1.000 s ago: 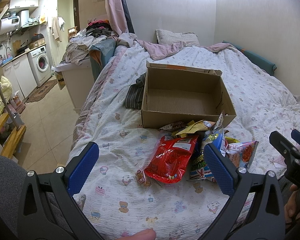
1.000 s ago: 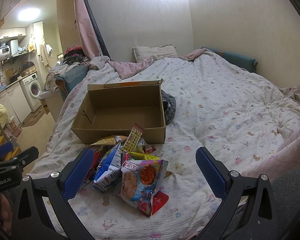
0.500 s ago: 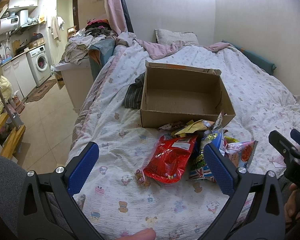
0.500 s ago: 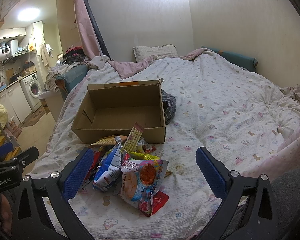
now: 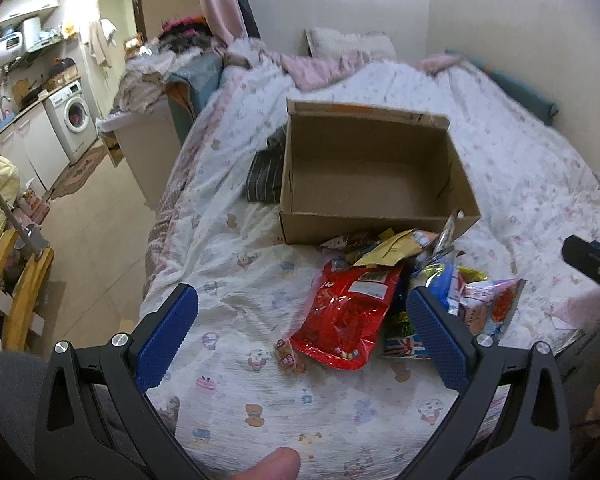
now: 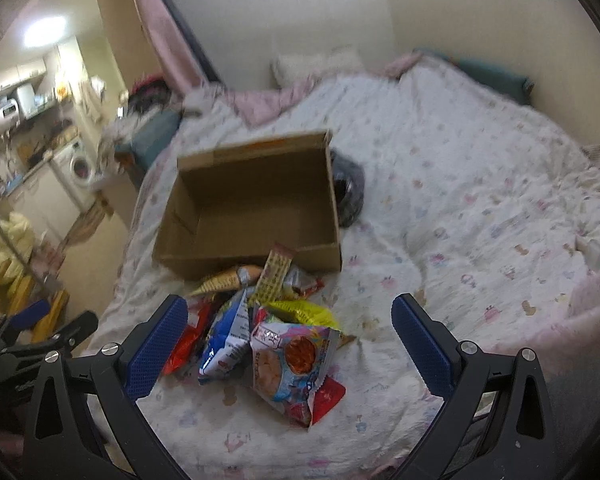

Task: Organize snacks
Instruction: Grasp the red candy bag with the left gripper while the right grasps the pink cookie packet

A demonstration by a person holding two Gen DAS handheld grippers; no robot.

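An open, empty cardboard box (image 5: 372,176) sits on the bed; it also shows in the right wrist view (image 6: 256,204). A heap of snack packets lies just in front of it: a red bag (image 5: 348,312), a yellow packet (image 5: 388,252), a pale blue-pink bag (image 6: 292,364), a blue-white bag (image 6: 228,344) and a yellow bag (image 6: 304,312). My left gripper (image 5: 300,336) is open and empty, hovering over the red bag's near end. My right gripper (image 6: 288,344) is open and empty, above the pale bag.
The bed has a white printed quilt (image 5: 260,392). A dark folded garment (image 5: 266,172) lies beside the box. The bed's left edge drops to a tiled floor (image 5: 96,232) with a washing machine (image 5: 74,120) and a white cabinet (image 5: 148,148). A pillow (image 6: 316,64) lies at the head.
Both grippers have moved forward and tilted down toward the snack heap. The box and packets now sit closer and lower in both views. Jaws stay open.
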